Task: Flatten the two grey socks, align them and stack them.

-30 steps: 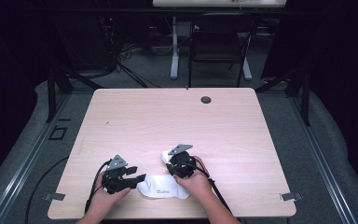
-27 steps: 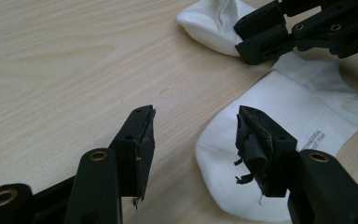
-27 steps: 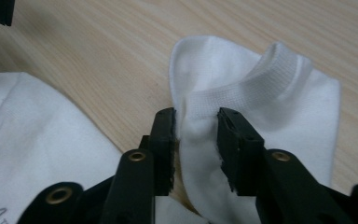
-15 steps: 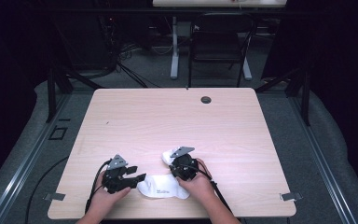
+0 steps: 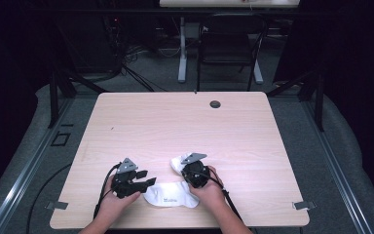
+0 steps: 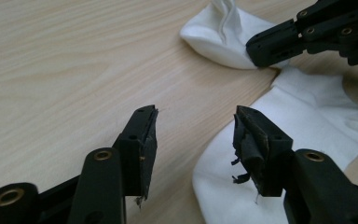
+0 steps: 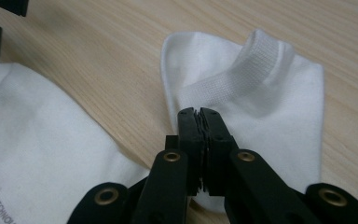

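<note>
White sock (image 7: 261, 116) pinched in the right tool (image 7: 199, 116).

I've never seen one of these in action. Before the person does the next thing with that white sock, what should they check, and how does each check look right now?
1. Right gripper shut: ok, its jaws have just been closing and now meet.
2. Sock fabric really pinched between them: cannot tell; the tips sit at the edge of the sock below its cuff.
3. Left gripper ready: ok, jaws apart, closing a little, nothing pressed.
4. Left gripper lined up: ok, one jaw over the sock's edge, the other over bare table.
5. Sock flat: not ok, it lies bent, one end turned up.
6. Room around on the table: ok.
</note>
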Available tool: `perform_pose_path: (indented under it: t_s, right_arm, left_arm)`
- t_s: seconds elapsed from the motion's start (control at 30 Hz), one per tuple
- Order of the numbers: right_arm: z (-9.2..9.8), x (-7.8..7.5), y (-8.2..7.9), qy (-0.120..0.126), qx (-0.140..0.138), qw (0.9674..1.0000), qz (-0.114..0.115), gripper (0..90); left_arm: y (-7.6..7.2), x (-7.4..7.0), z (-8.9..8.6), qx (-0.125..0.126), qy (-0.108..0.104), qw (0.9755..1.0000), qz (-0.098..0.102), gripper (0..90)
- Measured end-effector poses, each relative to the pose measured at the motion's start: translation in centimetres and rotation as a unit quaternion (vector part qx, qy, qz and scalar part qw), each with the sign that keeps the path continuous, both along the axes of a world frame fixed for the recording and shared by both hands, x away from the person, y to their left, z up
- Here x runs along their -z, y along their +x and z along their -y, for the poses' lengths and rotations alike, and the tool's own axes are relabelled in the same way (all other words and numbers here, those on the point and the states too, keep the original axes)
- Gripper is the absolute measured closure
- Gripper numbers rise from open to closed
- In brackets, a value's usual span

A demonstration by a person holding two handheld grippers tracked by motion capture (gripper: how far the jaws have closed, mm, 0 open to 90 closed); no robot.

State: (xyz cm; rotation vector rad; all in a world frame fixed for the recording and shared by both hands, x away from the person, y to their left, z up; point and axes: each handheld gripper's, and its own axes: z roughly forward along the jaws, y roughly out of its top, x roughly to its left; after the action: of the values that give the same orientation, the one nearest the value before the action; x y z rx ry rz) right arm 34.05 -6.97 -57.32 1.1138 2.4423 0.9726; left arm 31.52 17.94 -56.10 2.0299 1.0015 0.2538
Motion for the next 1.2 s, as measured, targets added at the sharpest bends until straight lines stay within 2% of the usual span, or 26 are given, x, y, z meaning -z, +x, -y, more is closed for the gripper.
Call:
perform_pose_path:
  t_s: [0.07,0.1,0.3,0.4,0.5,0.7,0.83,0.93,1.0,1.17,1.2]
  right_arm:
    - [0.0,-0.1,0.0,0.012,0.003,0.9999,0.000,88.5]
    - [-0.1,-0.2,0.0,0.018,0.005,0.9998,0.000,88.5]
    - [0.2,-1.3,-0.2,0.046,0.005,0.9989,0.008,88.5]
    - [0.5,-1.9,-0.3,0.070,0.011,0.9974,0.008,88.5]
    - [0.8,-2.3,-0.3,0.075,0.014,0.9970,0.012,88.5]
    - [1.1,-2.4,-0.4,0.084,0.019,0.9962,0.013,88.4]
    - [1.2,-2.5,-0.6,0.089,0.020,0.9957,0.016,88.5]
    - [1.3,-2.7,-0.6,0.096,0.022,0.9950,0.015,88.4]
    - [1.5,-2.8,-0.5,0.101,0.026,0.9944,0.018,88.5]
    - [2.1,-3.0,-0.5,0.107,0.037,0.9934,0.021,88.4]
    - [2.3,-3.1,-0.4,0.106,0.039,0.9934,0.021,88.4]
  left_arm:
    - [0.3,-0.3,0.3,0.004,0.006,0.9999,0.008,53.6]
    - [0.3,-0.4,0.5,0.004,0.002,1.0000,0.007,54.5]
    - [1.4,-0.9,1.6,0.003,0.009,0.9998,0.017,55.6]
    - [2.2,-1.0,2.3,0.002,0.011,0.9997,0.020,58.0]
    - [2.8,-1.1,3.1,0.007,0.019,0.9995,0.022,65.4]
    - [3.6,-1.1,4.8,0.009,0.031,0.9993,0.021,86.0]
    - [4.1,-1.0,5.8,0.015,0.033,0.9992,0.018,87.6]
    - [4.3,-0.5,6.3,0.019,0.050,0.9985,0.012,87.3]
    - [4.3,-0.1,6.2,0.021,0.064,0.9977,0.005,86.9]
    - [4.1,0.6,5.6,0.013,0.065,0.9978,-0.003,86.5]
    - [4.1,0.7,5.5,0.016,0.070,0.9974,-0.003,86.4]
